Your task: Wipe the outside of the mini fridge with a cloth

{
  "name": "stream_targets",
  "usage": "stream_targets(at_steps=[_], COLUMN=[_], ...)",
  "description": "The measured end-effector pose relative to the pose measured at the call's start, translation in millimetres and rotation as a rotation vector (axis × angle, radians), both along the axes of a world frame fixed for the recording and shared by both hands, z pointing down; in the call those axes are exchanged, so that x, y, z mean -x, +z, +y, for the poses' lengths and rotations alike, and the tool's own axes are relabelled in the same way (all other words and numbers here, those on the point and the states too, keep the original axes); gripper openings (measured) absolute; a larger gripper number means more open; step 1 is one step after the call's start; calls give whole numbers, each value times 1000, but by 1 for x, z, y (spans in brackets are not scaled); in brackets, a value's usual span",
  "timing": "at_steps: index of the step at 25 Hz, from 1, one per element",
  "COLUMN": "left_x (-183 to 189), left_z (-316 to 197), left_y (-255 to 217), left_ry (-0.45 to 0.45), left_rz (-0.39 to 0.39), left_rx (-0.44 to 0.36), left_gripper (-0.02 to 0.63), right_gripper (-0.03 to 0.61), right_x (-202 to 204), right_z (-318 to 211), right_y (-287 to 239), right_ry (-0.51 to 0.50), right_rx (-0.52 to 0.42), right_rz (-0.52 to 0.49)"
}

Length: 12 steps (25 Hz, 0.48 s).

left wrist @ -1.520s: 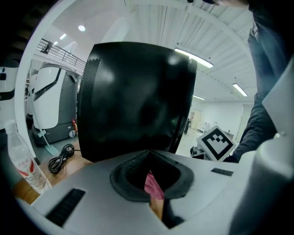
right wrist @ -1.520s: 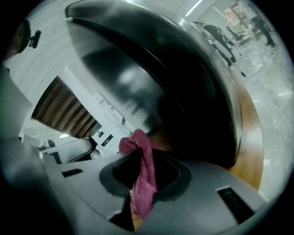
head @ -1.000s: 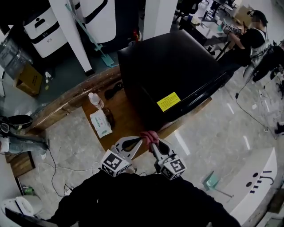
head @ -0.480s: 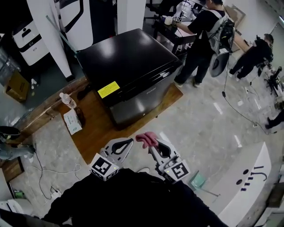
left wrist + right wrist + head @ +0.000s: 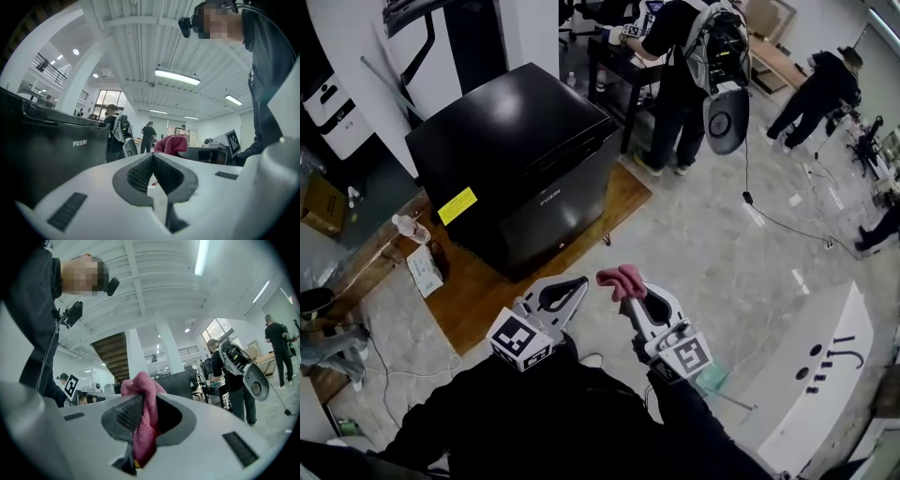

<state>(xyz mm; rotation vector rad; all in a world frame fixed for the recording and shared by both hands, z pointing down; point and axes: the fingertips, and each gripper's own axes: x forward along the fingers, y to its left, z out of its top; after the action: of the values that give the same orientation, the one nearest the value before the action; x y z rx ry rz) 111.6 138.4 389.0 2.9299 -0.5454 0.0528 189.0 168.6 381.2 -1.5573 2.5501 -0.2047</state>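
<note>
room: open hall with a pale marble floor (image 5: pixel 741 281). the mini fridge (image 5: pixel 516 159) stands on a low wooden platform (image 5: pixel 487 286) ahead and to your left, door shut, well apart from both grippers.
cloth: the pink cloth (image 5: pixel 622 278) is bunched at the tip of your right gripper (image 5: pixel 628 292), up in the air over the floor and not touching the fridge. my reading: wiping not yet begun.
risk, grip: only a fold of cloth sits between the fingers (image 5: pixel 127 412); most of it bulges out above them. if you press hard on a panel, the cloth could drag out, or bare plastic could scrape the gloss black skin.
risk, clutter: a water bottle (image 5: pixel 411 228) and a white packet (image 5: pixel 424 270) sit on the platform just beside the fridge's left side. a wide sweep there could tip the bottle.
risk, surroundings: a person with a backpack (image 5: pixel 689 66) stands near the fridge's far corner, and a cable (image 5: pixel 783 223) trails across the floor. reaching round that side could bump one or snag the other.
right fingers: drawn in narrow, clamped on the cloth from both sides. it fills the gap and pokes out over the tips.
left fingers: your left gripper (image 5: pixel 579 281) has its pads meeting tip to tip with nothing between them. it touches nothing and hangs just beside the right one.
</note>
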Motion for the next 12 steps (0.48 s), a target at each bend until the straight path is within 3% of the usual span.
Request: stream_targets(at_steps=[4,12], left_x=[-35,-110], left_z=[-43,-126], left_y=[3,13], left_ry=[8,61], left_rz=[7,44], left_rx=[7,0], left_gripper=[6,6], right_gripper=[70,70], right_x=[-36,-100], right_z=[-37,-114], right_y=[6,3], right_ry=[34,110], right_rx=[3,1], right_rz=[-25,15])
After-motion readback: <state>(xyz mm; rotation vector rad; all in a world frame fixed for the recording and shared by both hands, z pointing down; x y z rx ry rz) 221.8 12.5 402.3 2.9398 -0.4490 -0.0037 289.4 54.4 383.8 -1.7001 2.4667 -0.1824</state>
